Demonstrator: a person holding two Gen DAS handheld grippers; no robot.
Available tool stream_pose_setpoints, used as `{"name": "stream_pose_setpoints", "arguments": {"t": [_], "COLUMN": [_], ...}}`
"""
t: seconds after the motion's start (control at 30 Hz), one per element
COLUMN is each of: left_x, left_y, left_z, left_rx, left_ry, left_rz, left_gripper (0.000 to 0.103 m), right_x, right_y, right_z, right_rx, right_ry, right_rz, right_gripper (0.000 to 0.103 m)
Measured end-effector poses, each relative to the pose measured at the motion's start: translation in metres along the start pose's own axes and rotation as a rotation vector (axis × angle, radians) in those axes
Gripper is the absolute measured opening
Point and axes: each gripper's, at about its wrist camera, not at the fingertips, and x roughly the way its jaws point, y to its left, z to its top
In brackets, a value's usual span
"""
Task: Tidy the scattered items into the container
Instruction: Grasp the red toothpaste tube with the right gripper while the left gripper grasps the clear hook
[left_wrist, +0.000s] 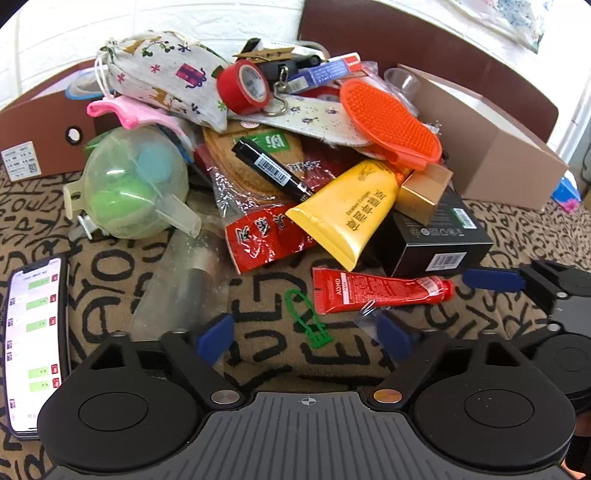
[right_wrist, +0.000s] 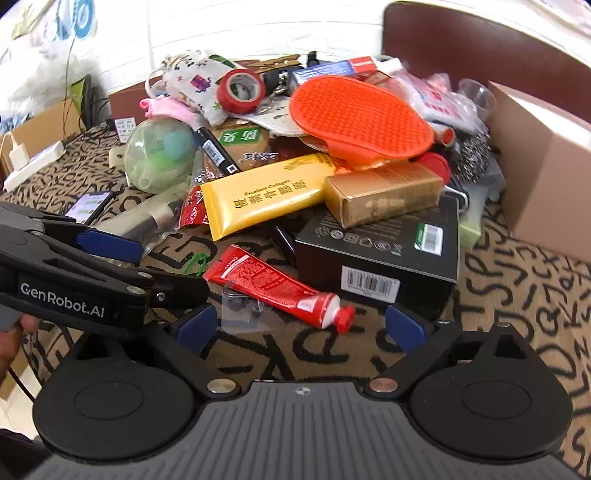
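Note:
A heap of items lies on the patterned cloth: a red tube (left_wrist: 380, 291) (right_wrist: 277, 286), a yellow tube (left_wrist: 347, 210) (right_wrist: 266, 190), a black box (left_wrist: 439, 236) (right_wrist: 380, 251), a gold box (right_wrist: 384, 192), an orange brush mitt (left_wrist: 391, 118) (right_wrist: 358, 114), red tape (left_wrist: 243, 86), a black marker (left_wrist: 273, 170), a green ball case (left_wrist: 136, 184) and a green clip (left_wrist: 310, 321). My left gripper (left_wrist: 306, 336) is open and empty, just short of the clip and red tube. My right gripper (right_wrist: 299, 326) is open and empty over the red tube's cap. A brown cardboard box (left_wrist: 491, 144) (right_wrist: 546, 166) stands at the right.
A phone (left_wrist: 35, 343) lies on the cloth at the left. A second brown box (left_wrist: 40, 125) stands at the back left. A dark chair back (left_wrist: 424, 40) is behind the heap. A small clear bag (right_wrist: 242, 310) lies beside the red tube. A white power strip (right_wrist: 33, 162) lies far left.

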Motion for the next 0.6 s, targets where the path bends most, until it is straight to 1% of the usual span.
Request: {"name": "stream_pose_setpoints", "arguments": {"t": [0.03, 0.1, 0.13, 0.23, 0.3, 0.33, 0.37, 0.4, 0.43, 0.47, 0.5, 0.6], "left_x": [0.001, 0.005, 0.006, 0.008, 0.008, 0.009, 0.009, 0.01, 0.01, 0.01, 0.008, 0.005], "left_y": [0.001, 0.002, 0.003, 0.002, 0.002, 0.003, 0.003, 0.003, 0.003, 0.003, 0.004, 0.008], "left_z": [0.0, 0.001, 0.001, 0.0, 0.0, 0.0, 0.0, 0.0, 0.0, 0.0, 0.0, 0.002], "left_rx": [-0.005, -0.012, -0.014, -0.008, -0.006, -0.004, 0.0, 0.009, 0.021, 0.029, 0.028, 0.002], "left_ry": [0.003, 0.011, 0.017, 0.016, 0.014, 0.013, 0.015, 0.019, 0.021, 0.022, 0.023, 0.03], "left_rz": [-0.005, -0.003, -0.001, 0.001, 0.004, 0.006, 0.011, 0.02, 0.03, 0.034, 0.03, -0.017], "left_gripper": [0.084, 0.079, 0.078, 0.077, 0.076, 0.075, 0.072, 0.067, 0.064, 0.061, 0.061, 0.061], "right_x": [0.001, 0.003, 0.005, 0.009, 0.01, 0.009, 0.008, 0.007, 0.006, 0.004, 0.003, -0.002], "right_y": [0.001, 0.002, 0.002, 0.002, 0.002, 0.001, 0.002, 0.002, 0.003, 0.004, 0.005, 0.007], "right_z": [0.001, 0.002, 0.003, 0.003, 0.003, 0.003, 0.003, 0.003, 0.003, 0.003, 0.002, 0.003], "right_rx": [-0.011, -0.028, -0.034, -0.045, -0.041, -0.04, -0.043, -0.047, -0.052, -0.06, -0.067, -0.079], "right_ry": [-0.002, -0.003, 0.0, 0.008, 0.012, 0.011, 0.014, 0.02, 0.026, 0.032, 0.039, 0.049], "right_rz": [-0.003, -0.006, -0.006, 0.001, 0.012, 0.023, 0.035, 0.047, 0.056, 0.063, 0.071, 0.091], "right_gripper": [0.093, 0.086, 0.085, 0.077, 0.064, 0.06, 0.051, 0.047, 0.045, 0.041, 0.038, 0.037]}}
